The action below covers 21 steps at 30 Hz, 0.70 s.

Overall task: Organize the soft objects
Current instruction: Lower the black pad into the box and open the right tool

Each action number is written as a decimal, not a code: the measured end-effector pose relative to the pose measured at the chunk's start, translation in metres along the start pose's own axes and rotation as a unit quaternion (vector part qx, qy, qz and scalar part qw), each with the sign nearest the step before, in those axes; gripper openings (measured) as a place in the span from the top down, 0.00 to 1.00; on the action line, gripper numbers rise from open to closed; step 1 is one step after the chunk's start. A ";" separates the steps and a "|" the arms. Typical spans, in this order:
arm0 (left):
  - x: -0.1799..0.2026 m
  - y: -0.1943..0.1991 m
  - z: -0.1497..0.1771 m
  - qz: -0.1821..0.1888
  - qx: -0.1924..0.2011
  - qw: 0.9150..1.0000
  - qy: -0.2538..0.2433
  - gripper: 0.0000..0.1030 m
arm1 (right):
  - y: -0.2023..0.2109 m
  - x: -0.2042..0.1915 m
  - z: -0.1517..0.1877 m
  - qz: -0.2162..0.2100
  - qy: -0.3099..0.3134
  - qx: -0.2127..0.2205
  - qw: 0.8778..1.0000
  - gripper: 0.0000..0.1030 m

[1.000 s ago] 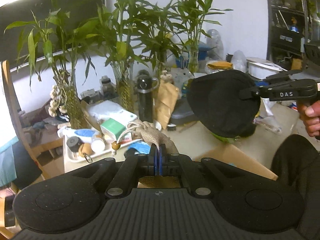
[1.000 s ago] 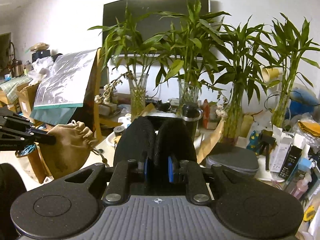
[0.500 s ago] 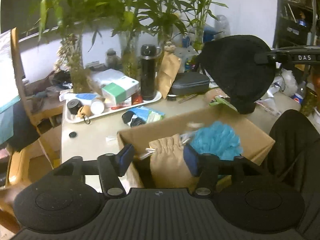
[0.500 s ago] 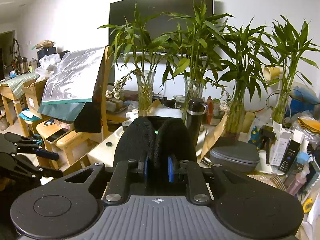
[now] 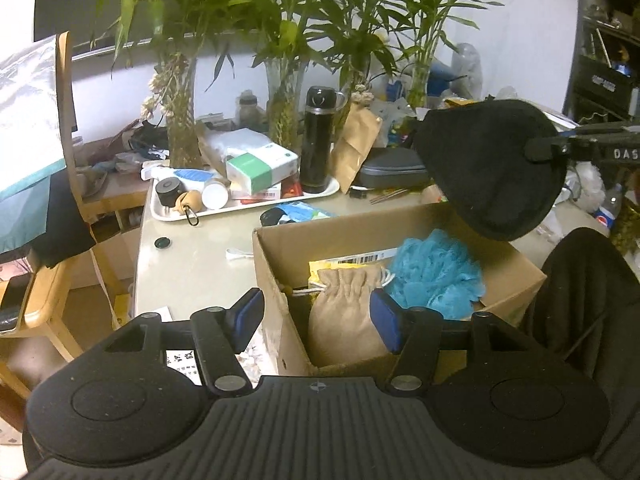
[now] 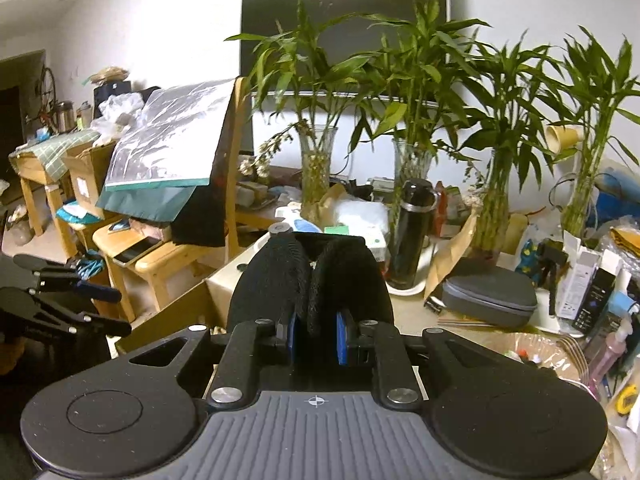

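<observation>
Holding our left gripper (image 5: 316,320) spread above the beige pouch (image 5: 348,320) in the cardboard box (image 5: 516,276) near the counter's front edge, we pinch the black pad (image 6: 312,284) in the right gripper's (image 6: 316,336) fingers for boxing next.

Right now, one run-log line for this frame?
left gripper: open, above tan pouch in cardboard box | right gripper: shut on black pad | blue loofah: in box

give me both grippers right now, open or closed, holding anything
left gripper: open, holding nothing; tan drawstring pouch sits released in the cardboard box.
right gripper: shut on the black soft pad.
</observation>
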<state>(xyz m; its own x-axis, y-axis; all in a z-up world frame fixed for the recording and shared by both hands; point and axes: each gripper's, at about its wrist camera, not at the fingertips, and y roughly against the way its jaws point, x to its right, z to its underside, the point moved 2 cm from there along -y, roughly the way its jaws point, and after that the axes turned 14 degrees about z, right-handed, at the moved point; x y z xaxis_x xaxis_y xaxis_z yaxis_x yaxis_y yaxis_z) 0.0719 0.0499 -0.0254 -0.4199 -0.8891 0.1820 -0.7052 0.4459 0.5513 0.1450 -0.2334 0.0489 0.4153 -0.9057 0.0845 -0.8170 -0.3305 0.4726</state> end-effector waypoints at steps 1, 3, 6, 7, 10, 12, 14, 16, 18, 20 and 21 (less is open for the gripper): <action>0.000 0.000 0.000 0.001 0.000 1.000 0.000 0.44 | 0.000 -0.003 0.000 -0.003 0.002 0.001 1.000 0.79; 0.001 0.002 0.001 0.002 0.002 1.000 0.001 0.44 | 0.000 -0.010 -0.001 -0.009 0.005 0.005 1.000 0.79; 0.004 0.003 0.003 0.004 0.004 1.000 -0.004 0.44 | -0.002 -0.021 -0.004 -0.018 0.014 0.021 1.000 0.79; 0.005 0.004 0.003 0.004 0.004 1.000 -0.009 0.44 | -0.003 -0.026 -0.005 -0.022 0.019 0.026 0.999 0.79; 0.008 0.006 0.004 0.003 0.005 1.000 -0.016 0.44 | -0.012 -0.046 -0.001 -0.036 0.050 0.030 0.998 0.66; 0.009 0.008 0.005 0.003 0.005 1.000 -0.016 0.44 | -0.024 -0.058 0.008 -0.046 0.081 -0.001 0.996 0.56; 0.010 0.011 0.006 0.001 0.007 1.000 -0.016 0.44 | -0.032 -0.068 0.020 -0.042 0.105 -0.020 0.993 0.44; 0.010 0.013 0.006 0.000 0.008 1.000 -0.018 0.44 | -0.034 -0.070 0.029 -0.038 0.116 -0.029 0.992 0.24; 0.009 0.014 0.007 -0.003 0.005 1.000 -0.016 0.44 | -0.034 -0.067 0.033 -0.041 0.108 -0.034 0.993 0.13; 0.008 0.013 0.007 -0.006 0.000 1.000 -0.015 0.44 | -0.031 -0.064 0.037 -0.050 0.097 -0.039 0.993 0.07; 0.008 0.012 0.007 -0.009 -0.003 1.000 -0.015 0.44 | -0.030 -0.062 0.038 -0.050 0.093 -0.042 0.993 0.06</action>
<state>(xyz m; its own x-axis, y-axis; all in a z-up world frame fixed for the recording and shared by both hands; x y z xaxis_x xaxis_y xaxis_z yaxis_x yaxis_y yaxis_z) 0.0558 0.0487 -0.0229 -0.4236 -0.8937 0.1480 -0.7095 0.4289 0.5592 0.1279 -0.1774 -0.0041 0.5660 -0.8019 0.1914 -0.7350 -0.3856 0.5577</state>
